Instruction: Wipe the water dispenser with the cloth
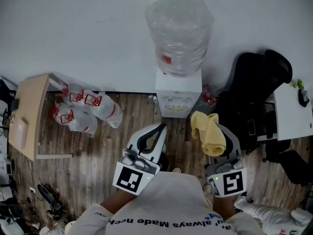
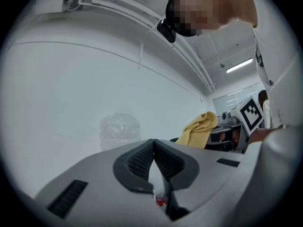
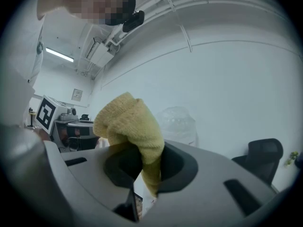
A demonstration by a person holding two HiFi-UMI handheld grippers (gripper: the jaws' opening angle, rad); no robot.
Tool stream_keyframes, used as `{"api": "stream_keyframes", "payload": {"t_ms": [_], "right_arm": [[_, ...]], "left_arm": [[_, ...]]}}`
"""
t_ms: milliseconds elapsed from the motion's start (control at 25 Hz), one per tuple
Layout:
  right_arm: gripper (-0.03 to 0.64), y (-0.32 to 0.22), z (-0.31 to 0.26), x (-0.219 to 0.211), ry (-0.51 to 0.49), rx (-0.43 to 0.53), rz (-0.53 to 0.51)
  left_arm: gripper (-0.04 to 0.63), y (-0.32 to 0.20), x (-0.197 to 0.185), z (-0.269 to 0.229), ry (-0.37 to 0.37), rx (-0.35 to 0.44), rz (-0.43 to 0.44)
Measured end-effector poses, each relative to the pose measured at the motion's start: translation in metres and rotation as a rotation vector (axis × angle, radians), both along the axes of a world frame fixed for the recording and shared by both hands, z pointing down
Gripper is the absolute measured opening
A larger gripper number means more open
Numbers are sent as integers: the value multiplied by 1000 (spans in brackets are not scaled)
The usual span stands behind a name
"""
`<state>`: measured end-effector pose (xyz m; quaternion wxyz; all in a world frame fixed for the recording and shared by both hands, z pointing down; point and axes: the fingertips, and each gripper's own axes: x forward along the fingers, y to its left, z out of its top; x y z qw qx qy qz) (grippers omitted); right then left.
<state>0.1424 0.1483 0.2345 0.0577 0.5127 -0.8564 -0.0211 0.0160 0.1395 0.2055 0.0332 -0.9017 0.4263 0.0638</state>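
A white water dispenser (image 1: pixel 178 95) stands against the wall with a clear bottle (image 1: pixel 179 32) on top; the bottle (image 2: pixel 119 130) also shows faintly in the left gripper view and behind the cloth as the bottle (image 3: pixel 179 124) in the right gripper view. A yellow cloth (image 1: pixel 209 131) is pinched in my right gripper (image 1: pixel 213 139), just right of the dispenser's front. The cloth (image 3: pixel 131 129) bulges above the jaws. My left gripper (image 1: pixel 160 129) is shut and empty, tips near the dispenser's base. The cloth (image 2: pixel 200 128) also appears in the left gripper view.
Plastic bags (image 1: pixel 85 109) lie on the wood floor left of the dispenser, beside a light wooden table (image 1: pixel 30 116). A black office chair (image 1: pixel 259 89) and a white desk (image 1: pixel 293 109) stand to the right. Shoes (image 1: pixel 46 197) lie at lower left.
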Motion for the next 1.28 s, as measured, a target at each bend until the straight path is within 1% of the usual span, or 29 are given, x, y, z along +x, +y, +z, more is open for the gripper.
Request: {"api": "stream_keyframes", "payload": {"t_ms": [240,480,680,880,1080,1160,1280], "right_arm": [[62,-46,-1,-32,25,6,5],[61,-82,0,-58,43,13,16],[63,-104,10,-71,65,8,43],[62,-130,4,-85,62,75,83],[61,-151,26,-93,140,83,78],[61,-161,43,-96,182,57,73],[63,-172,74,-97,270,-11,80]], "left_arm": [[18,-47,-29,2,-1,-5,4],[18,-85,-48,7,8,-8,34],[18,-111,-59,16,-4,-5,62],[18,-131,-62,25,-6,-11,92],[18,-147,-64,38,-25,-34,102],[18,-154,-66,43,-29,-46,104],[18,-161,-65,51,-33,-54,105]]}}
